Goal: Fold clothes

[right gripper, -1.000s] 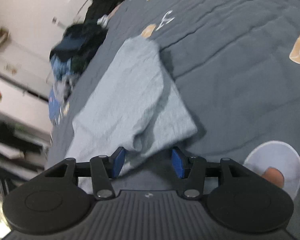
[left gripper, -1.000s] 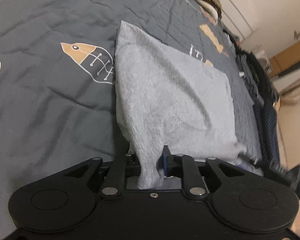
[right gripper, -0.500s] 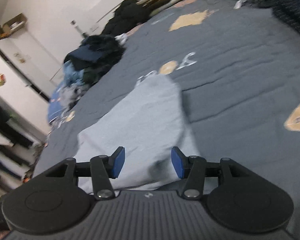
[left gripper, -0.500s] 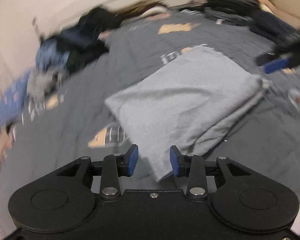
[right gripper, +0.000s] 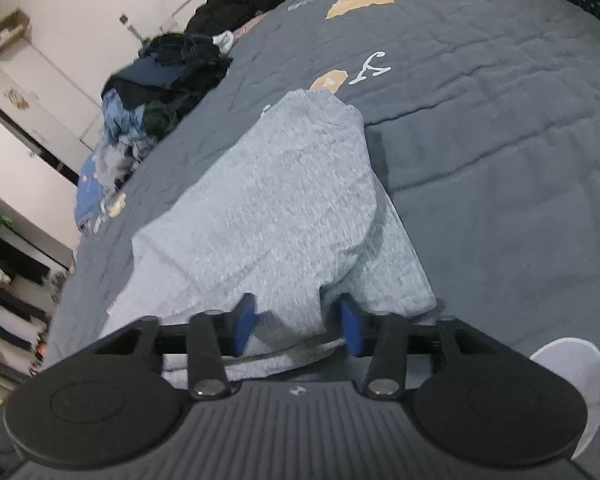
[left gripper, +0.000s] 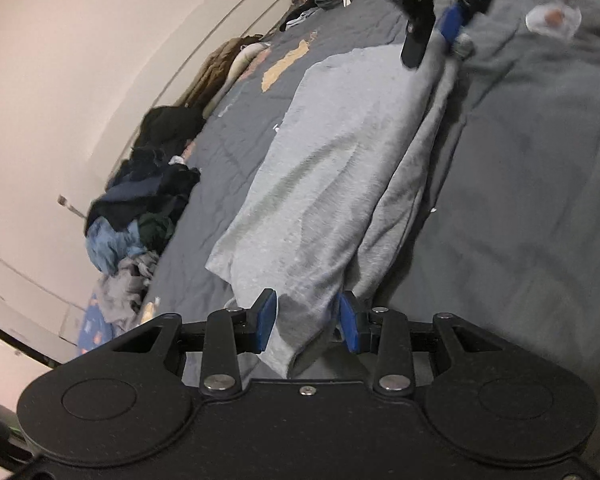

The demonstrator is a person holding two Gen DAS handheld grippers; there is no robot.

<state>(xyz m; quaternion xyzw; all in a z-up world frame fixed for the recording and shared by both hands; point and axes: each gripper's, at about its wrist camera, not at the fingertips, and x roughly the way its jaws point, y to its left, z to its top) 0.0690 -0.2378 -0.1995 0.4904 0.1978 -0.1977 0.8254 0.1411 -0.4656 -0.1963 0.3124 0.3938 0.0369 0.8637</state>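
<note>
White walls and a dark grey bedspread (right gripper: 500,128) printed with tan shapes are seen around a folded grey garment (left gripper: 340,152), which is laid flat on the bed. Half a second ago both sets of jaws were spread in front of the cloth; now an edge of the garment is framed between the blue pads of each tool. The left hand-held gripper (left gripper: 307,322) is held with its jaws apart, a near corner of the fabric lying loosely between them, ungripped. The right hand-held gripper (right gripper: 296,322) is likewise spread wide around a bunched fold at the opposite end, with gaps visible beside the pads. In the left wrist view, the right tool is seen from outside at the garment's far end, blurred. Only the right wrist view shows white cupboard doors (right gripper: 32,92) beyond the bed. A pile of dark and blue clothes (right gripper: 164,76) is shown in both views near the wall.
</note>
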